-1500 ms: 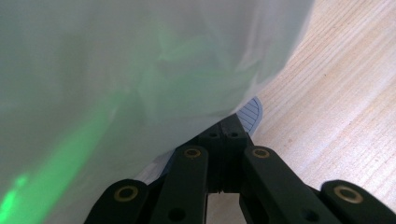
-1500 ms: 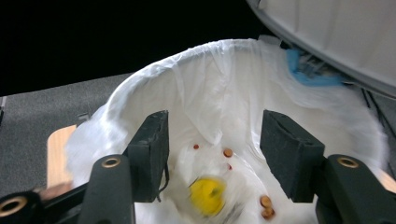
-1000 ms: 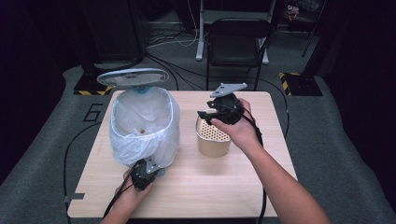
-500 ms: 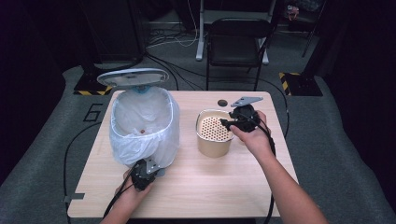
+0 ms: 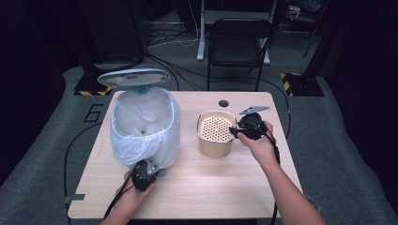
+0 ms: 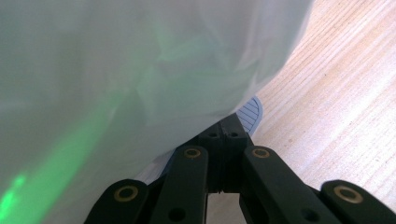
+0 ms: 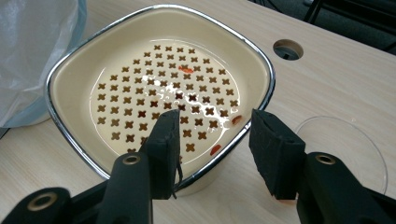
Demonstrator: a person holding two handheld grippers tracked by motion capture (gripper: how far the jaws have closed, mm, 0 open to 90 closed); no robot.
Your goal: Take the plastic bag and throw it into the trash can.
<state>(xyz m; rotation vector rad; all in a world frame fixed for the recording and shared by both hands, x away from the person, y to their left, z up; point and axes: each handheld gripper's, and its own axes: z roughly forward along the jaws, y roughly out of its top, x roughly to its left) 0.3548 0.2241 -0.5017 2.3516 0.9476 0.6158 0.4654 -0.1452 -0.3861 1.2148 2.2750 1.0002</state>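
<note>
A pedal bin [image 5: 143,126] lined with a white bag stands at the table's left, its grey lid [image 5: 133,77] raised. My left gripper [image 5: 149,168] is shut at the bin's base, its tips [image 6: 224,128] against the ribbed grey pedal [image 6: 251,112] under the bag [image 6: 116,70]. A cream container [image 5: 215,133] with a perforated insert [image 7: 163,100] stands mid-table; a few small red bits lie on the insert. My right gripper [image 5: 234,131] is open at its right rim [image 7: 252,123], one jaw inside and one outside [image 7: 215,130].
A clear round disc [image 7: 348,151] lies on the wood just right of the container. A cable hole [image 5: 223,103] sits near the table's far edge. A black chair [image 5: 237,44] and cables are on the floor beyond.
My right gripper has come down and to the right, from above the container's far side to its right rim. The left gripper and the bin have stayed put.
</note>
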